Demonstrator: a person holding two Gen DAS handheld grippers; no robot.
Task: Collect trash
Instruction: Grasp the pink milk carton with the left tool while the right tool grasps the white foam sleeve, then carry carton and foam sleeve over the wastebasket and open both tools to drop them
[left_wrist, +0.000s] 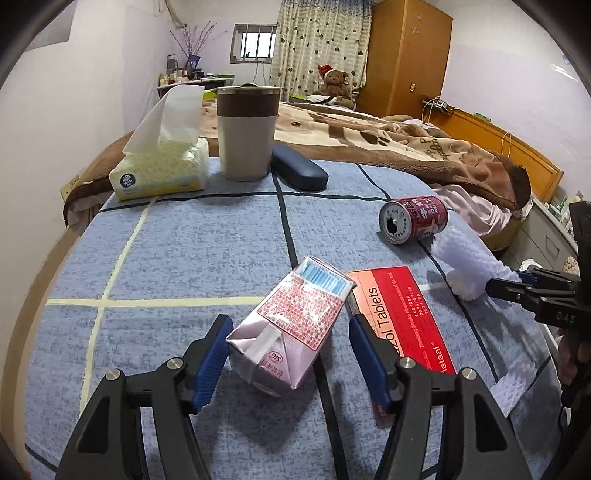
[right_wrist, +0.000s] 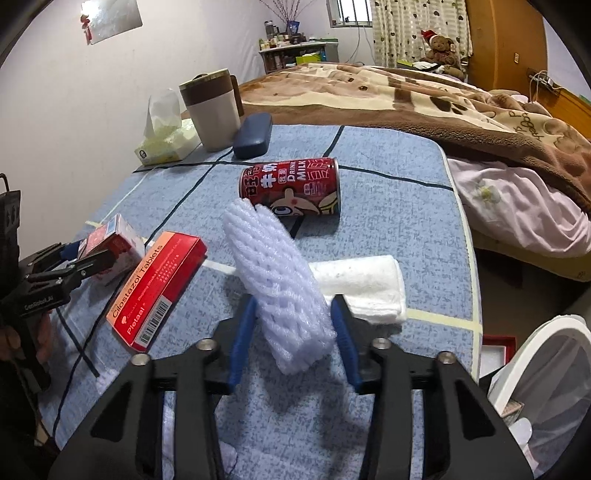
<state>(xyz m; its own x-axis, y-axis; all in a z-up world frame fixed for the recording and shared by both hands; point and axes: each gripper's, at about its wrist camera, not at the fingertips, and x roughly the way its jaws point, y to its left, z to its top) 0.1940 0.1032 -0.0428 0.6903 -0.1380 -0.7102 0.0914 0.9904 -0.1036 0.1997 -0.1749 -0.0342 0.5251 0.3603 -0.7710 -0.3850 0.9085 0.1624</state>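
Two grippers work over the blue checked tablecloth (left_wrist: 184, 240). Right gripper (right_wrist: 293, 336) is clamped on the white foam fruit net (right_wrist: 280, 280), near the red milk can (right_wrist: 291, 182). Left gripper (left_wrist: 288, 354) straddles the small drink carton (left_wrist: 291, 325), its pads apart and not pressing it.

Drink carton (left_wrist: 291, 325) left of tablet box (left_wrist: 399, 317), can (left_wrist: 413, 219) behind.

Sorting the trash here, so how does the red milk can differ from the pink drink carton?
The milk can is a round red metal cylinder; the drink carton is a pink, boxy paper pack. The can lies clear of both grippers; the carton sits between the left gripper's open jaws. Both lie toppled on the blue tablecloth.
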